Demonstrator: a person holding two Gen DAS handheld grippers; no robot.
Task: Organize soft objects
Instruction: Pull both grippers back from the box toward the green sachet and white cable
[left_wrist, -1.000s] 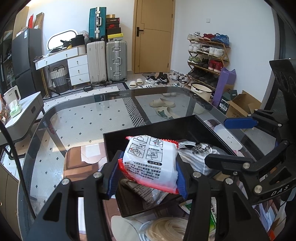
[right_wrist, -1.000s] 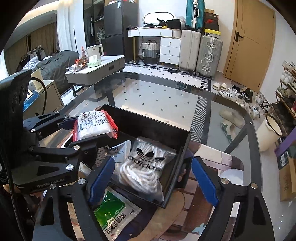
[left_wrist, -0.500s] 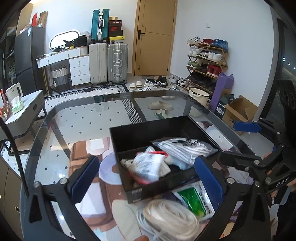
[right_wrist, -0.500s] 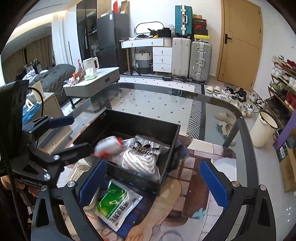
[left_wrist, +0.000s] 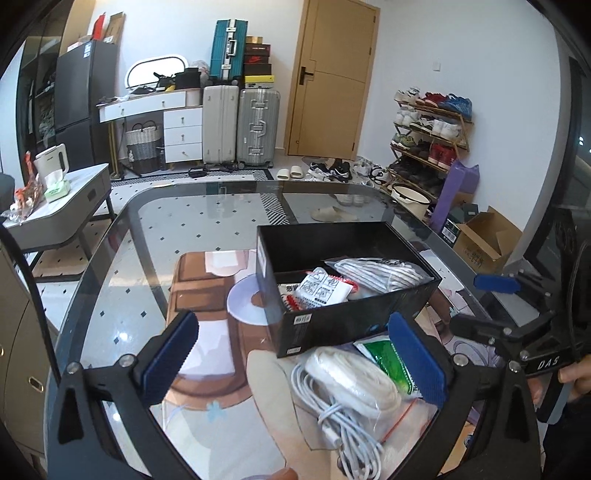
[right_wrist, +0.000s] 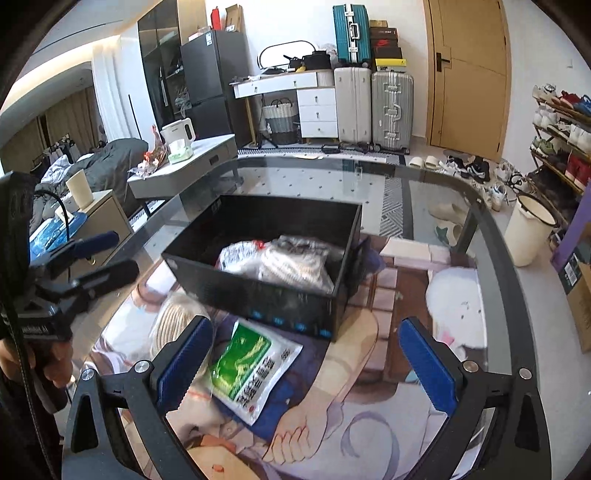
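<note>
While you hold both grippers back from the black box (left_wrist: 354, 325), each one stands spread wide with nothing between its blue pads. Your left gripper (left_wrist: 291, 365) hovers above the near edge of the glass worktop (left_wrist: 122, 266), its fingers (left_wrist: 171, 356) framing a clear bag of white rope (left_wrist: 354, 376) and a loose white cable (left_wrist: 347, 424) lying just in front of the box. Beside the rope bag, touching it, lies the green-and-white packet (right_wrist: 251, 369), which sits between your right gripper (right_wrist: 306, 365) fingers (right_wrist: 424, 365) in the right wrist view, flat on the printed mat (right_wrist: 388, 406) and close to the box's front wall.

Inside the box, the red-edged white packet (left_wrist: 321, 291) rests tilted in the near left part, leaning against the striped white bundle in a clear bag (left_wrist: 380, 271) that fills the right side. Under the red-edged packet you can see another printed wrapper, mostly hidden. The right wrist view is blurred over the box contents, so the labels there cannot be read. From the left wrist view, your right gripper appears at the far right edge, fingers apart.
</note>
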